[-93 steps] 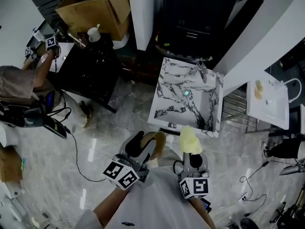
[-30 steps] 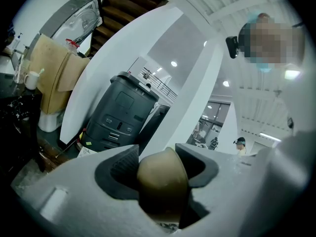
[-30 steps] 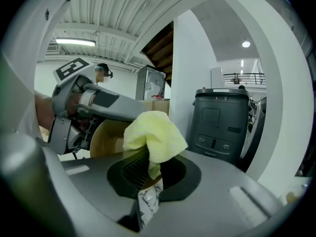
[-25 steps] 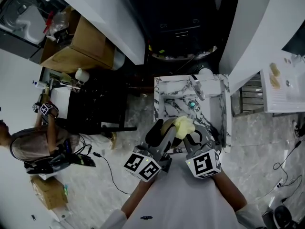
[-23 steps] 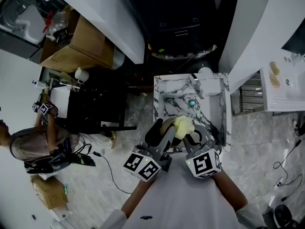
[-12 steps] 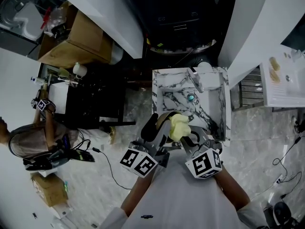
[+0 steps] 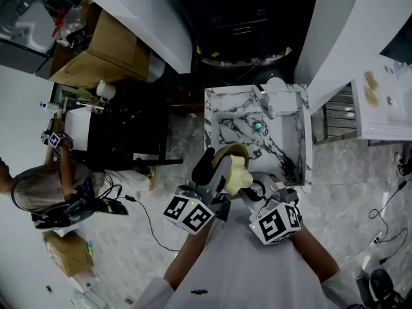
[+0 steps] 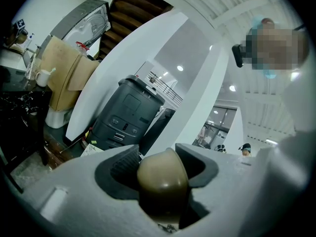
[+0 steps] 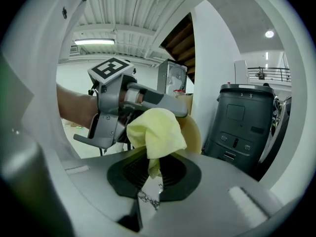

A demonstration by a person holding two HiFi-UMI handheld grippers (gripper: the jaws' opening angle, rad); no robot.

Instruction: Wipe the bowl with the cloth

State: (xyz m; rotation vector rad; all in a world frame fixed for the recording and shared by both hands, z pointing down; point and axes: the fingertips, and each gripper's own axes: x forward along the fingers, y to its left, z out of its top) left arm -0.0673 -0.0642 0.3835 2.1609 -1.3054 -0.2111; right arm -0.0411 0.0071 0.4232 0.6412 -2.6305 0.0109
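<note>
Wiping step, head view: cloth (image 7: 237,176) at bowl (image 7: 232,152), both held up near sink (image 7: 211,102). Left gripper view: left tool (image 8: 163,164) clamps bowl rim. Right gripper view: right tool (image 9: 154,169) pinches cloth; hold bowl steady, sweep cloth round inside w/ light pressure

Left tool (image 7: 214,164) and right tool (image 7: 252,188): grey moulded shells, black ribbed pads (image 8: 123,163) set in dark sockets. Each has a white cube (image 7: 188,214) with black square markers at the end nearest the shirt (image 7: 219,269). Shirt is white, short-sleeved, small dark mark low on its front.
</note>
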